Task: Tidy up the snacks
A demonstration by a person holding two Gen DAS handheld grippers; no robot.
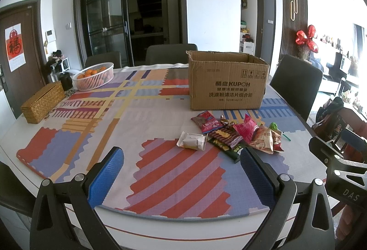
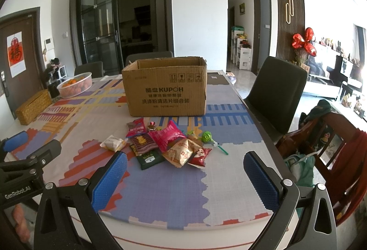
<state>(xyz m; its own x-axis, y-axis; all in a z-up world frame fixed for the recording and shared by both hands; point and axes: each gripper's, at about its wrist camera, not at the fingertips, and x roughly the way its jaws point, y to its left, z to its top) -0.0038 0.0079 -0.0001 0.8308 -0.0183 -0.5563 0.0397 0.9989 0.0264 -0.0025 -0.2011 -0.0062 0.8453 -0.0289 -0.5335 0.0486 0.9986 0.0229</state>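
On the desk (image 2: 160, 192), snacks wait at twelve o'clock before an open carton.
Left tongs (image 1: 181, 172) and right tongs (image 2: 185, 174) hang apart, empty; the snack pile (image 2: 167, 146) overlaps, so one pinch may drag neighbours. Orange basket (image 1: 94, 76) at ten o'clock; cardboard box (image 2: 165, 87) unobstructed.

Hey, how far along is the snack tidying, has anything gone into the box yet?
Nothing looks done: the snack pile lies loose on the table in front of the open cardboard box, whose inside is hidden. Nothing is in hand: the left gripper and right gripper are both open, short of the pile. All the sorting is left.
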